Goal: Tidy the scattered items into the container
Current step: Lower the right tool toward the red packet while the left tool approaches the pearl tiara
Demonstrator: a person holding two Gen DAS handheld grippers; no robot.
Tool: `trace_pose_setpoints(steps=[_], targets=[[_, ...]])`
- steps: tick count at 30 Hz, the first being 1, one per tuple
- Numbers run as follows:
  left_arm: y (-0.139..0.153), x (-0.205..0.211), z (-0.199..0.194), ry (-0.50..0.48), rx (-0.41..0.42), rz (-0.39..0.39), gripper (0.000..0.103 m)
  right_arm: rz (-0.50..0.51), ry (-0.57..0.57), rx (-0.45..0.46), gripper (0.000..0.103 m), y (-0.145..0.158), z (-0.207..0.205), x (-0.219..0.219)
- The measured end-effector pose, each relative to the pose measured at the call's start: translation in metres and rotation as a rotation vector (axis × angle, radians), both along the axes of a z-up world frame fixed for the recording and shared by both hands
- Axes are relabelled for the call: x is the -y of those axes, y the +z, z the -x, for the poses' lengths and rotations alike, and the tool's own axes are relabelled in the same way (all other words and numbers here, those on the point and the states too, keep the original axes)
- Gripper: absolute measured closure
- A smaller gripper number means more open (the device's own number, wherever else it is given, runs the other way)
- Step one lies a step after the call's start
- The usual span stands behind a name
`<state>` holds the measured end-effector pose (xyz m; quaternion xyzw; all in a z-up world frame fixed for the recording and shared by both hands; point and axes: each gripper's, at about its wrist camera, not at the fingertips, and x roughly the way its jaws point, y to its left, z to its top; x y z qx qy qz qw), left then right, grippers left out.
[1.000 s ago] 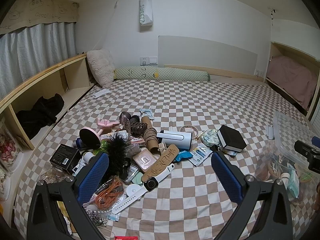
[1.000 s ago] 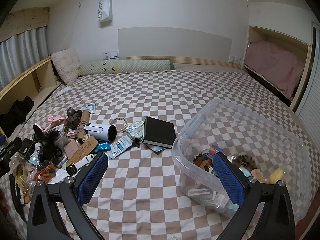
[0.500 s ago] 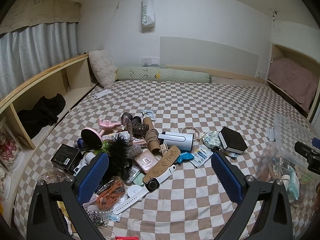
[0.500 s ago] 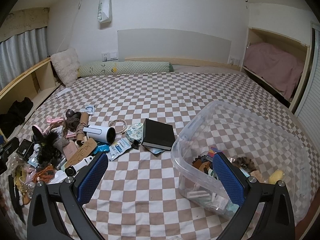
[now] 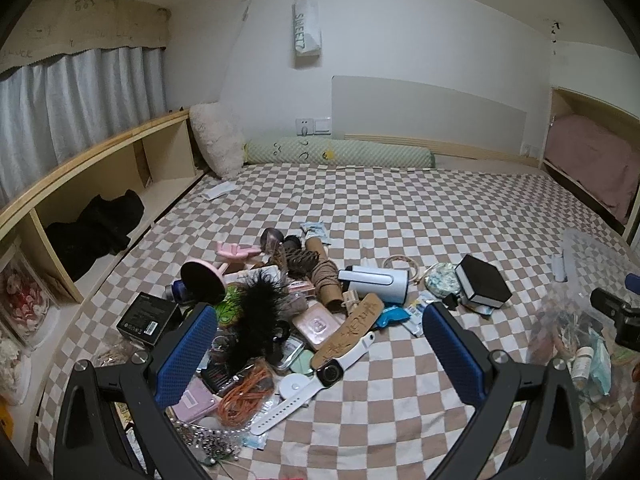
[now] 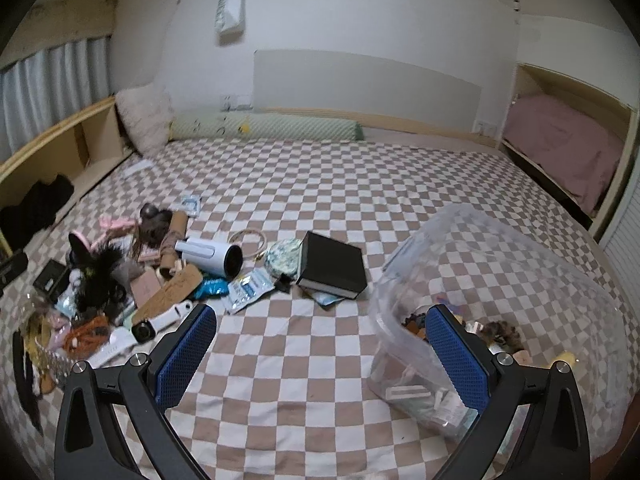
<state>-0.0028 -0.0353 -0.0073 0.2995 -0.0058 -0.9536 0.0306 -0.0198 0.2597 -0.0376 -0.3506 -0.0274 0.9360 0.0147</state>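
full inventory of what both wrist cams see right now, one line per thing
container: 1, clear plastic, right on the bed, part-filled with small items
black box: 1, black, between pile and container
white cylinder: 1, white, lying on its side in the pile
smartwatch: 1, white strap, near edge of pile
wooden tag: 1, tan, beside the watch
feather puff: 1, black, pile centre
orange cord: 1, orange, pile front
bolster: 1, green, at the wall
bedsheet: 1, brown-white check
left gripper: blue pads, jaws wide, empty
right gripper: blue pads, jaws wide, empty
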Motion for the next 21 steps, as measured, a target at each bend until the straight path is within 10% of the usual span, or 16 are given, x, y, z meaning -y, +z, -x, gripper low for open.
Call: trace_pose_setpoints(steps=[21], targets=[[-0.099, 0.102, 0.008, 0.156, 0.362, 0.082, 0.0, 0.021, 0.404, 0.407, 0.001, -0.114, 0.012, 0.139]])
